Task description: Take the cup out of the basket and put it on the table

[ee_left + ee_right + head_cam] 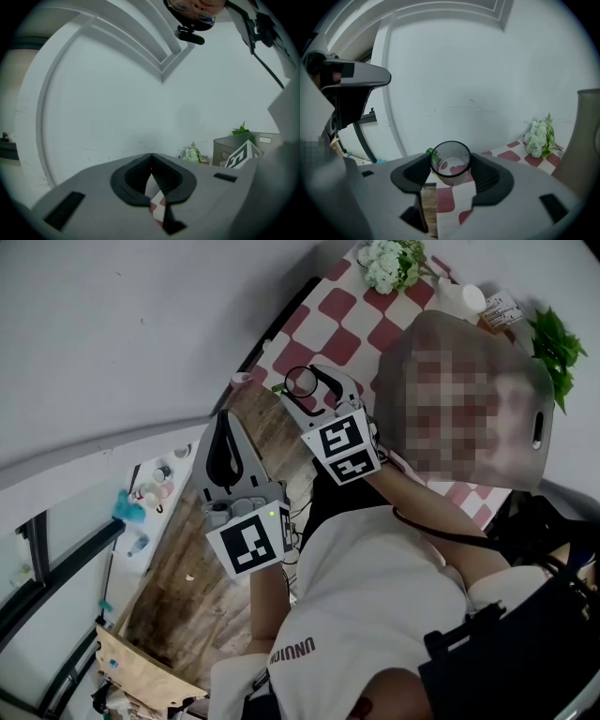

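Note:
A clear cup (451, 164) with a green handle sits between the jaws of my right gripper (451, 169), which is shut on it. In the head view the cup (302, 381) hangs in my right gripper (307, 385) above the near edge of the red-and-white checked table (323, 320). The grey basket (539, 442) stands to the right on that table, mostly behind a mosaic patch; its wall (588, 136) shows at the right gripper view's edge. My left gripper (225, 423) is lower left, off the table, shut with nothing in it (151, 164).
White flowers (389, 263), a white jar (464, 298) and a green plant (555, 338) stand at the table's far end. A white wall rises beyond. Below left are wooden floor (178, 568), a white shelf with small items (150, 493) and a paper bag (141, 671).

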The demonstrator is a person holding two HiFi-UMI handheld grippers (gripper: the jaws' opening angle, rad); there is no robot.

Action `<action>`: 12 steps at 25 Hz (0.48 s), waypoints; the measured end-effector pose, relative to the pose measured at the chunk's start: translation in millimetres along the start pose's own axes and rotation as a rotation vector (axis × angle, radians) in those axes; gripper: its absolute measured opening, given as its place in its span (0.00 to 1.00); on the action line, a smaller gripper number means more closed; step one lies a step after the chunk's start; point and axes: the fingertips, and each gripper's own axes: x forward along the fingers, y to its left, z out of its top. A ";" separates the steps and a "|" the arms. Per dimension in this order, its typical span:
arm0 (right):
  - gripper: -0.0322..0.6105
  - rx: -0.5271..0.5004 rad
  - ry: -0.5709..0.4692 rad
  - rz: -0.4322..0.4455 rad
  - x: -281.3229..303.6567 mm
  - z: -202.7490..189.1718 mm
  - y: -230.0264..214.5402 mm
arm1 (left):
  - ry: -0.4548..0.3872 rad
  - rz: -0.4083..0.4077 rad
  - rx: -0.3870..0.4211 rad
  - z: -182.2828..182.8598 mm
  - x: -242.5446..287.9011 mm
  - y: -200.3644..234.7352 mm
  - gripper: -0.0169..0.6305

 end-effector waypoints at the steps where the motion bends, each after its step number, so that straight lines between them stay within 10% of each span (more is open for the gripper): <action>1: 0.49 0.003 0.003 -0.002 1.1 -2.1 -1.4 | 0.002 -0.001 0.002 -0.5 0.7 -0.6 0.05; 12: 0.48 0.010 0.047 -0.014 14.5 -21.6 -13.5 | 0.017 -0.018 0.018 -5.0 12.2 -6.5 0.05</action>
